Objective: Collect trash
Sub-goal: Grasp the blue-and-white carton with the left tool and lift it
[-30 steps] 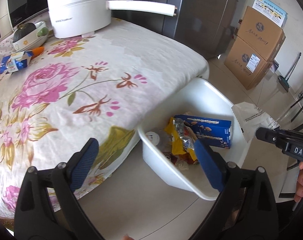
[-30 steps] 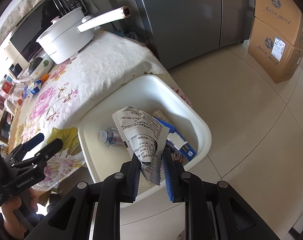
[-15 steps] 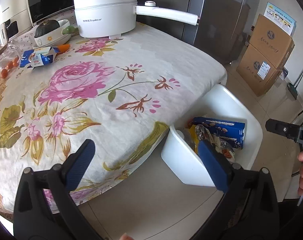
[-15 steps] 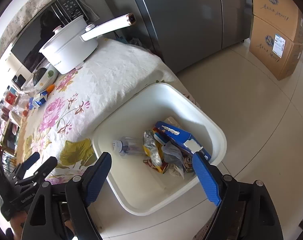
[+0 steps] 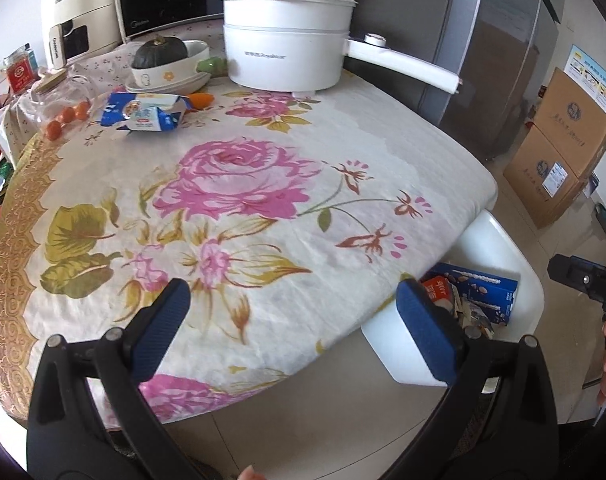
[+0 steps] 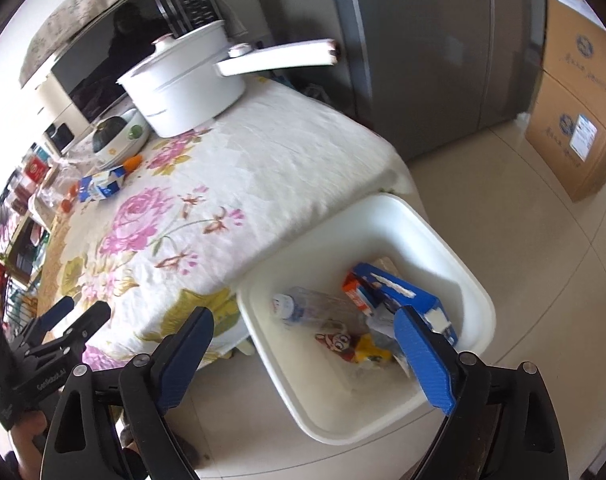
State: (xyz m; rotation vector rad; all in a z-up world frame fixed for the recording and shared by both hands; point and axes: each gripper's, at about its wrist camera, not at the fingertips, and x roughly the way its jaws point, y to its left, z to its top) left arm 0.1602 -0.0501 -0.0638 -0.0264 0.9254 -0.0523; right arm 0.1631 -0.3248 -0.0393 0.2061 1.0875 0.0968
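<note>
A: Item: blue-and-white wrapper (image 5: 145,117), far left of the surface (image 5: 383,168), beside the bowl (image 5: 171,72).

B: My left gripper (image 5: 291,316): jaws spread, empty. Right gripper (image 6: 303,356): jaws opening, empty, over the bin (image 6: 455,240). I'd approach low, pinching mid-wrapper.

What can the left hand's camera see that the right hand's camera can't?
Only the left wrist view shows the dark green squash in its bowl clearly, and the glass jar near the small oranges. Only the right wrist view shows the clear plastic bottle lying in the white bin. Both show the white pot, the blue milk carton and the blue box in the bin.
</note>
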